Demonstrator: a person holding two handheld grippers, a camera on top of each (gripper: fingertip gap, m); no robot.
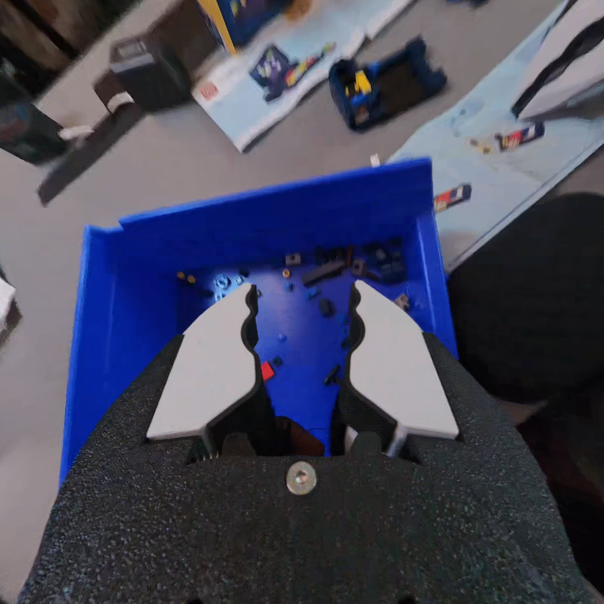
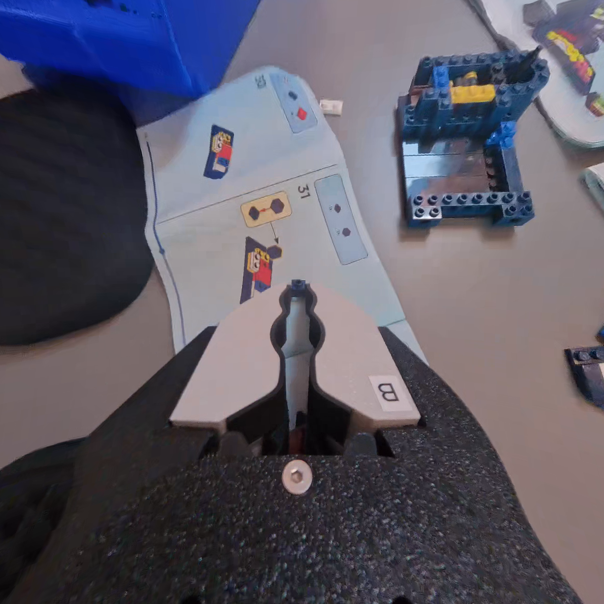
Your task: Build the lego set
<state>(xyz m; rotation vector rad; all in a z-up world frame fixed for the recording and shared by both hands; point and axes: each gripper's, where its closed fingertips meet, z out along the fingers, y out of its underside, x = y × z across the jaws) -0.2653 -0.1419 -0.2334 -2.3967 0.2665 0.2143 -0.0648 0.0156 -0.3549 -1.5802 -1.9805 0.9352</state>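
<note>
My left gripper (image 1: 303, 287) is open and empty above a blue bin (image 1: 261, 209) whose floor holds several small loose bricks, mostly dark ones (image 1: 322, 274), with a red one (image 1: 267, 371) below the left finger. My right gripper (image 2: 298, 287) is shut on a small dark blue brick (image 2: 298, 285) pinched at its fingertips, held just above an open light blue instruction booklet (image 2: 228, 183). A partly built dark blue brick model (image 2: 464, 147) with yellow and blue parts stands on the table to the right; it also shows in the left wrist view (image 1: 385, 85).
The blue bin's corner (image 2: 137, 42) shows at the top left of the right wrist view. A black rounded object (image 2: 65, 209) lies left of the booklet. A small white piece (image 2: 330, 106) lies by the booklet's edge. Other booklets (image 1: 261, 94) and dark boxes (image 1: 147, 72) lie farther off.
</note>
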